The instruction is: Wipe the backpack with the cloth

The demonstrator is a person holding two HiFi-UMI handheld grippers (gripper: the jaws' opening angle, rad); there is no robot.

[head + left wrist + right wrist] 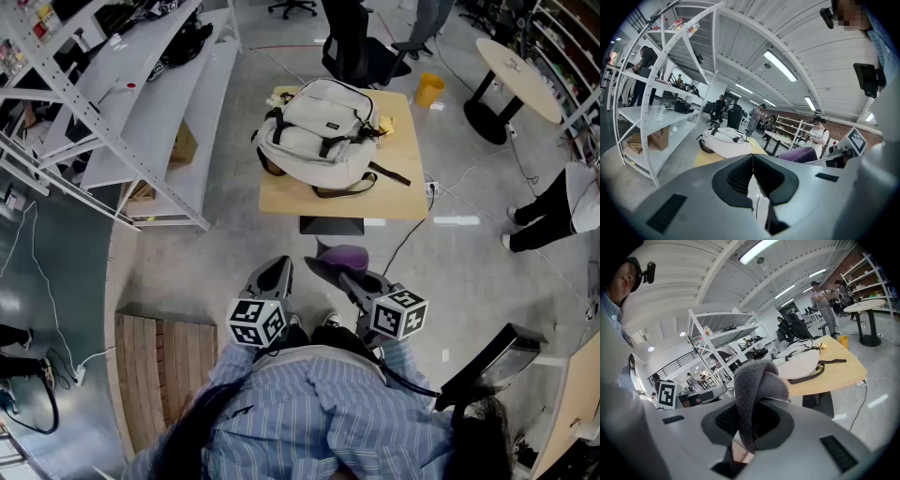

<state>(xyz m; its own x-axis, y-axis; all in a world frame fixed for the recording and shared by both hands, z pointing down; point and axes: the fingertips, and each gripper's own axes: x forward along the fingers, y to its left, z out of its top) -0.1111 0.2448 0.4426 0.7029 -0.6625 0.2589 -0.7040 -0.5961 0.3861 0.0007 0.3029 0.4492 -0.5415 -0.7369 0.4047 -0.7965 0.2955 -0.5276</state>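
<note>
A pale grey backpack [317,136] with dark straps lies flat on a small wooden table [394,192] ahead of me. It also shows far off as the backpack [724,140] and the backpack [804,361]. My right gripper [323,265] is held low near my body, shut on a folded purple-grey cloth [342,256], which bulges out of the jaws as the cloth [754,385]. The left gripper [272,279] hangs beside it, jaws closed together with nothing between them. Both grippers are well short of the table.
White metal shelving [141,103] runs along the left. A black office chair [356,52] stands behind the table, with a yellow bin [428,90] and a round table [516,75] to the right. A wooden pallet [155,361] lies at lower left. A person's legs [548,211] show at the right edge.
</note>
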